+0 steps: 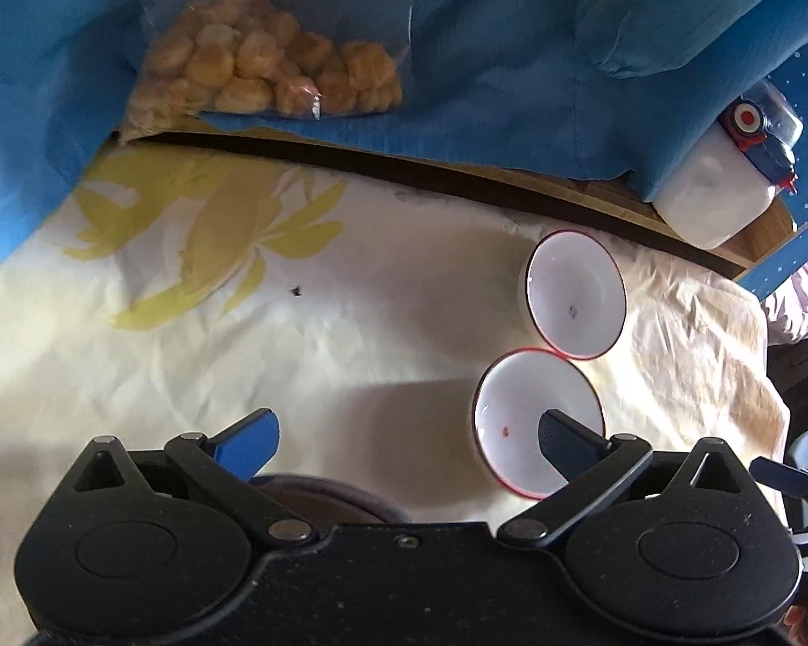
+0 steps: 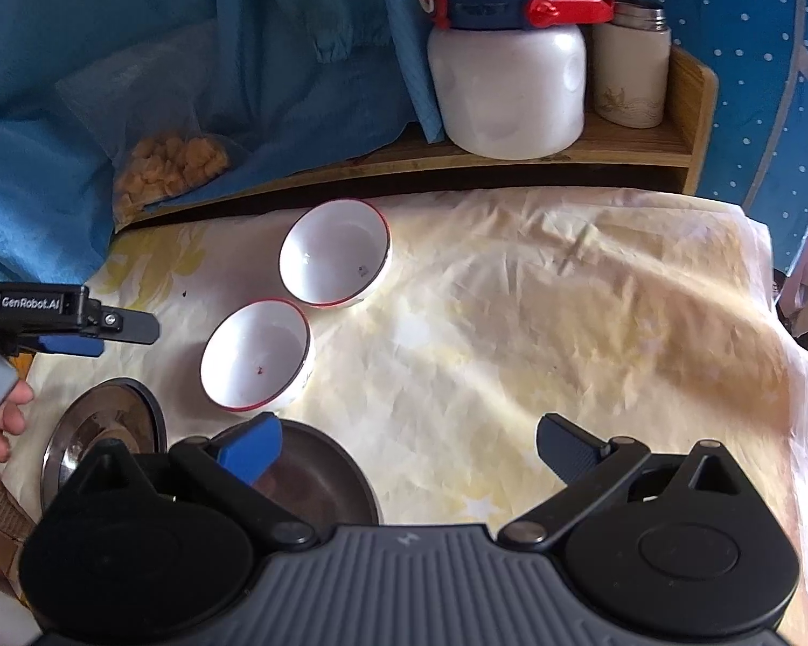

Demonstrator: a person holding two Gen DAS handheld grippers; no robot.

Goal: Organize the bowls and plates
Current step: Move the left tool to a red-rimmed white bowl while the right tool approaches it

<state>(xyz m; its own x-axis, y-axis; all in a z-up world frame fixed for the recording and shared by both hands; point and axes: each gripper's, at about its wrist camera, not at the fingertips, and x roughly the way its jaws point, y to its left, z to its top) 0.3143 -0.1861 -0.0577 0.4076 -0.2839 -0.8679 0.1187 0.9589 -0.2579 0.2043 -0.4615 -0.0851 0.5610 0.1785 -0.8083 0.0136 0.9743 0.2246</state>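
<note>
Two white bowls with red rims stand side by side on the cloth-covered table (image 2: pixel 512 323): the near bowl (image 2: pixel 257 355) (image 1: pixel 533 420) and the far bowl (image 2: pixel 335 253) (image 1: pixel 575 295). Two steel plates lie in front of them, the left plate (image 2: pixel 102 430) and the near plate (image 2: pixel 323 479), partly under my right gripper. My right gripper (image 2: pixel 409 449) is open and empty above the table's front. My left gripper (image 1: pixel 409 444) is open and empty; it also shows in the right wrist view (image 2: pixel 126 334), left of the near bowl. A plate's rim (image 1: pixel 328 500) shows beneath it.
A low wooden shelf (image 2: pixel 565 151) runs along the back with a white jug with a blue and red lid (image 2: pixel 506 86), a steel-topped flask (image 2: pixel 633 75), a bag of fried snacks (image 1: pixel 264 64) and blue fabric (image 1: pixel 512 54). The table's right edge (image 2: pixel 781 350) drops off.
</note>
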